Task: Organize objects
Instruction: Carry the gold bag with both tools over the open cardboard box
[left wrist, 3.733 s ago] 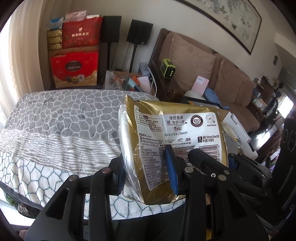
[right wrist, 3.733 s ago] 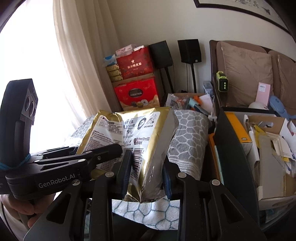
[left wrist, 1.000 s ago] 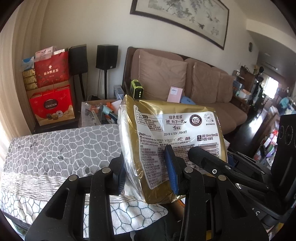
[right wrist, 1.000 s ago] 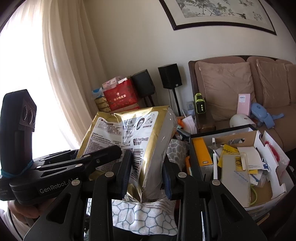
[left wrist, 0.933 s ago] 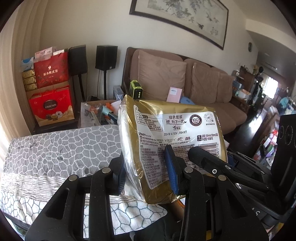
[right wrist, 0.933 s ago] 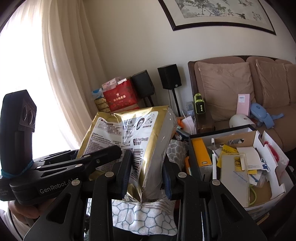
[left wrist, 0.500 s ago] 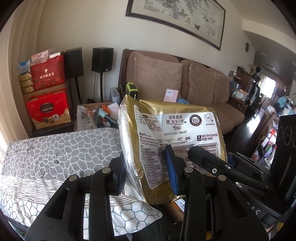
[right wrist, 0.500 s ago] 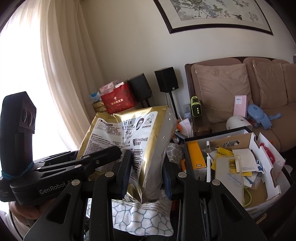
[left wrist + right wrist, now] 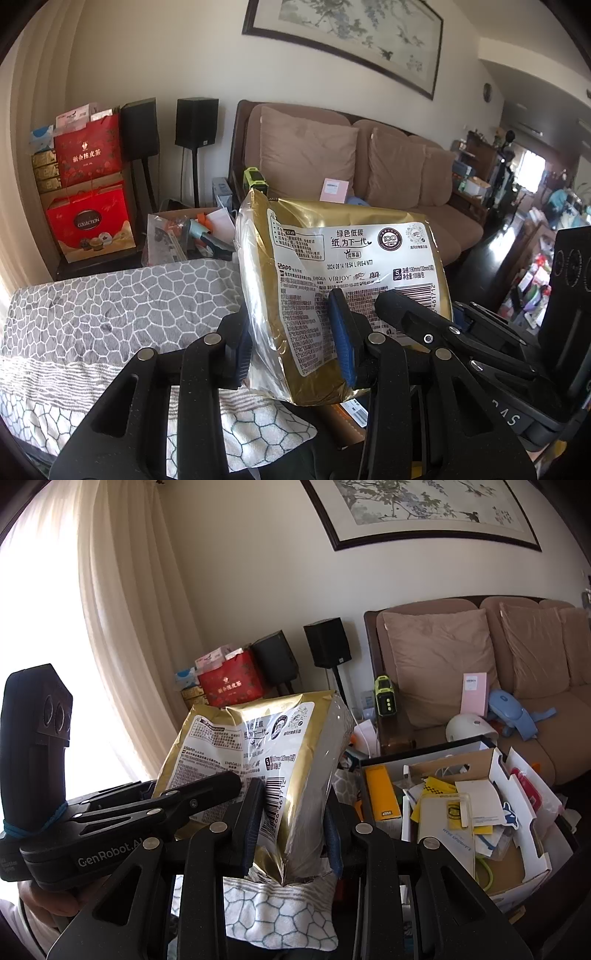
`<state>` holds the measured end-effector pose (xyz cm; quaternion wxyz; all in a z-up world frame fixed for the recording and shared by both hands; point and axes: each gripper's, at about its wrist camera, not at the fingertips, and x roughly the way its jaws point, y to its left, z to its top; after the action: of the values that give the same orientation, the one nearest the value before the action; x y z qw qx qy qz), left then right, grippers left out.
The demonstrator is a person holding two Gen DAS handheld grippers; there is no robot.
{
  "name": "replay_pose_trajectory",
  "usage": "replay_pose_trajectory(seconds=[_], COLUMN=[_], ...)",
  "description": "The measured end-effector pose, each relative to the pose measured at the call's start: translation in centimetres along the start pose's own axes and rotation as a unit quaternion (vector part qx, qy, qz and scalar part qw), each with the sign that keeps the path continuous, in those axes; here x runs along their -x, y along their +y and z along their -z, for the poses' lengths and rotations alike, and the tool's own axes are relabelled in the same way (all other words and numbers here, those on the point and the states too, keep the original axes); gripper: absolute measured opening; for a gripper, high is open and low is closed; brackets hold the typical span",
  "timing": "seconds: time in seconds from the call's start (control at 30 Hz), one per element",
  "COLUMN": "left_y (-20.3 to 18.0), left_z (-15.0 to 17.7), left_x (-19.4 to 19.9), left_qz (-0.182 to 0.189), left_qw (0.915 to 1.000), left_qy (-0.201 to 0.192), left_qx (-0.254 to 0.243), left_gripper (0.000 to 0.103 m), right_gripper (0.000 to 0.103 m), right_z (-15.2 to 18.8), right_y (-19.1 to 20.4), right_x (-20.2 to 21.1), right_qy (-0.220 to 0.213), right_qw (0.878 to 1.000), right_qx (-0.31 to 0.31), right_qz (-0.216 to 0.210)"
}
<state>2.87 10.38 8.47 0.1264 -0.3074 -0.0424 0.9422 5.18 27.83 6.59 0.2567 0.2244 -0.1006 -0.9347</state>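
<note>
A gold foil pack of tissues (image 9: 343, 273) with a white printed label hangs in the air, held at both ends. My left gripper (image 9: 291, 343) is shut on its left end, blue pads pressing the foil from both sides. My right gripper (image 9: 291, 827) is shut on the pack's (image 9: 280, 760) other end. Each view shows the other gripper beside the pack: the right gripper's body at the right of the left wrist view, the left gripper's body at the left of the right wrist view, held by a hand (image 9: 55, 897).
Below lies a grey and white patterned cover (image 9: 110, 306). A dark-walled box (image 9: 417, 755) crammed with papers and cartons stands at the right. Behind are a brown sofa (image 9: 369, 166), two black speakers (image 9: 195, 122), red gift boxes (image 9: 88, 225) and a curtain (image 9: 122, 627).
Both grippers and the pack have kept their grip while the views tilted upward: the sofa, box and gift boxes have slid lower in both views and more wall and picture show.
</note>
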Motion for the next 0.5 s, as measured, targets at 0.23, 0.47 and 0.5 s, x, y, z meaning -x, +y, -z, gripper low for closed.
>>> replay_pose_trajectory(seconds=[0.23, 0.47, 0.5], left_y=[-0.31, -0.82, -0.92], left_z=[-0.16, -0.50, -0.50], left_x=[0.00, -0.17, -0.20], left_qz=[0.004, 0.012, 0.012], left_qw=[1.0000, 0.9999, 0.9999], left_qy=[0.001, 0.002, 0.001], left_qx=[-0.006, -0.011, -0.013], left_gripper=[0.035, 0.035, 0.035], right_gripper=[0.030, 0.030, 0.030], right_z=[-0.23, -0.38, -0.40], right_y=[-0.33, -0.86, -0.97], right_x=[0.06, 0.26, 0.30], right_qy=[-0.001, -0.005, -0.005], right_qw=[1.000, 1.000, 1.000], right_qx=[-0.007, -0.013, -0.014], right_qz=[-0.005, -0.003, -0.003])
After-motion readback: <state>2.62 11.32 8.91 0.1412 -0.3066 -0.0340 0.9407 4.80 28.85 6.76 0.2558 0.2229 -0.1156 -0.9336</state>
